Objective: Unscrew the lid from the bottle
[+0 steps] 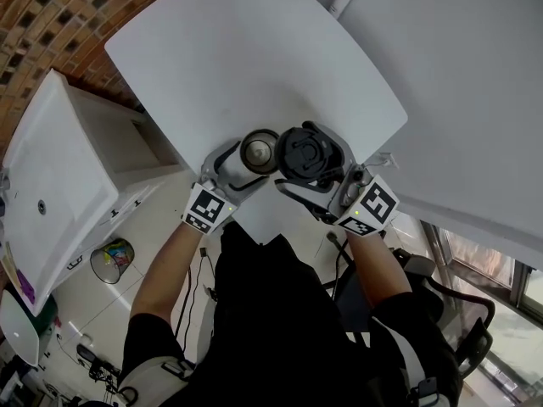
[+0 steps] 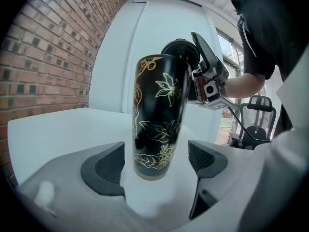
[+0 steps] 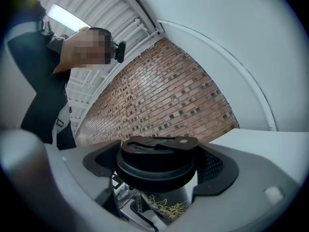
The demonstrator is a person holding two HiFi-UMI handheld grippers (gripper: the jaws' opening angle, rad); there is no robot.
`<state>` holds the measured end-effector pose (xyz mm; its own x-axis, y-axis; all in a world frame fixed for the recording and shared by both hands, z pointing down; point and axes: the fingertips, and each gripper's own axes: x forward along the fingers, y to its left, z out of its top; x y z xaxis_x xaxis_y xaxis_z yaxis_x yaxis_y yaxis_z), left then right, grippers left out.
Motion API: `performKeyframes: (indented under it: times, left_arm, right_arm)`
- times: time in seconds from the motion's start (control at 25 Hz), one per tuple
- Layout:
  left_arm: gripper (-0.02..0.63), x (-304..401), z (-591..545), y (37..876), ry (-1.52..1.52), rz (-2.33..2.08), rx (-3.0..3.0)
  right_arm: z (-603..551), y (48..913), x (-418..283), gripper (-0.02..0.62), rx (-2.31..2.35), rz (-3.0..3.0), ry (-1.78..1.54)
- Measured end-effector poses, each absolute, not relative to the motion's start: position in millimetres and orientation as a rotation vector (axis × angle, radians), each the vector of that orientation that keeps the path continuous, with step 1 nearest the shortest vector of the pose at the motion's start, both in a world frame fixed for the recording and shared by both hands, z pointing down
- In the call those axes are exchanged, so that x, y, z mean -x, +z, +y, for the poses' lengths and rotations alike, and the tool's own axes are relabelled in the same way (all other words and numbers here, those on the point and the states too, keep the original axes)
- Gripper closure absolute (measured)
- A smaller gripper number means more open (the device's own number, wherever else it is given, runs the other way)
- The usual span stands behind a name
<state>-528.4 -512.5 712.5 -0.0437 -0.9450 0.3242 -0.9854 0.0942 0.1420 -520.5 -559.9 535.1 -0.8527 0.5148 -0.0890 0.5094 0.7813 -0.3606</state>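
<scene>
So the right tongs (image 3: 157, 161) are pinching the black flip-top lid (image 3: 157, 164). They're spread wide, with both pads snug against its rim. The lid is off the bottle (image 2: 159, 115): in the head view the bottle's steel-lined mouth is open and the lid sits just beside it, about level with it. The bottle stands upright between the left tongs (image 2: 157, 153), which are down at its base end. Those are spread too, and a sliver of white shows on each side between pad and bottle, so they aren't squeezing it. I can't tell whether the base is actually resting on the tabletop (image 1: 254, 58). The bottle is a tall black tumbler type, a bit wider at the top, with gold flowers and leaves drawn all over it. The only other print is the black-and-white square patterns on the marker cubes (image 1: 208, 208), one on each gripper. Both grippers are over the near corner of a plain white tabletop with rounded corners. There's a brick wall (image 2: 53, 57) running along one side. In the head view a white cabinet (image 1: 59, 168) stands off to the left, and a wire bin (image 1: 113, 261) with some colourful stuff in it sits on the pale tiled floor (image 1: 153, 244). On the person's other side there's a window (image 2: 227, 47) and a dark chair (image 2: 258, 115) in front of it.
</scene>
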Motion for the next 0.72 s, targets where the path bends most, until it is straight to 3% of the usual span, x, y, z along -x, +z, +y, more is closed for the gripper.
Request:
performKeyframes:
  times: [0.72]
  left_arm:
    - [0.192, 487.5, -424.0, 622.4, 0.143, -2.064, -1.942]
  right_arm:
    - [-470.6, 509.5, 459.9, 0.133, 0.901, -2.918, 0.168]
